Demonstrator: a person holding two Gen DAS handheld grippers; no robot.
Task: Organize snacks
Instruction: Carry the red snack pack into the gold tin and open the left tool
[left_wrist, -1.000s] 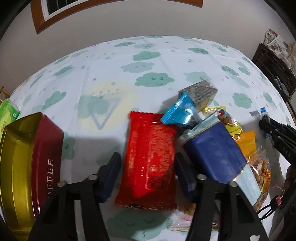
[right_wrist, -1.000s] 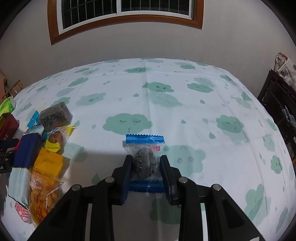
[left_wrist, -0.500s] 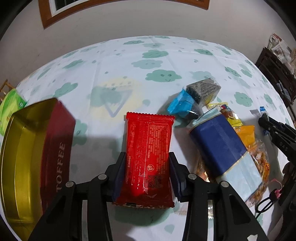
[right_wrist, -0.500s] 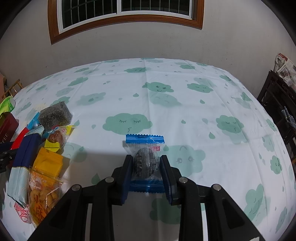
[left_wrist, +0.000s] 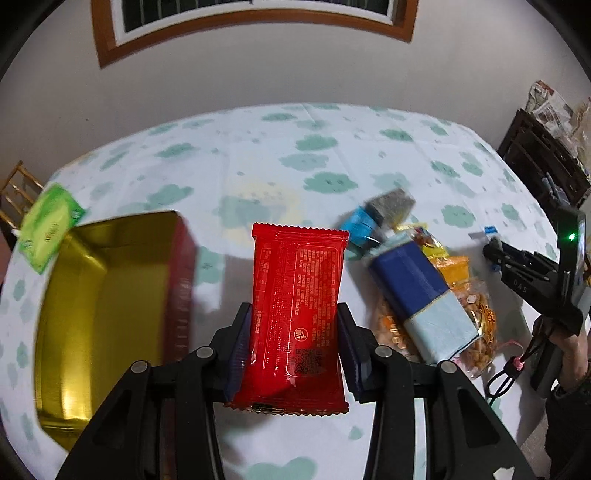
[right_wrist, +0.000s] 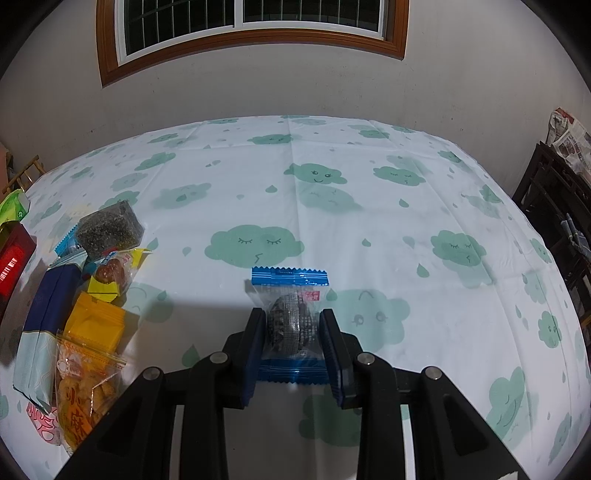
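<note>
While left claw (left_wrist: 293, 350) grips red packet (left_wrist: 297, 314), right claw (right_wrist: 291, 354) grips cookie (right_wrist: 291, 325).

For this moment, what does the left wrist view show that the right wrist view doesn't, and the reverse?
Only the left wrist view shows the left gripper clamping the red foil snack packet, and the gold inside of the open red toffee tin. Only the right wrist view shows the right gripper closed on the clear blue-edged wrapper holding a dark round snack. Both show the dark blue and pale blue bag in the snack pile, and the cloud-print tablecloth.
</note>
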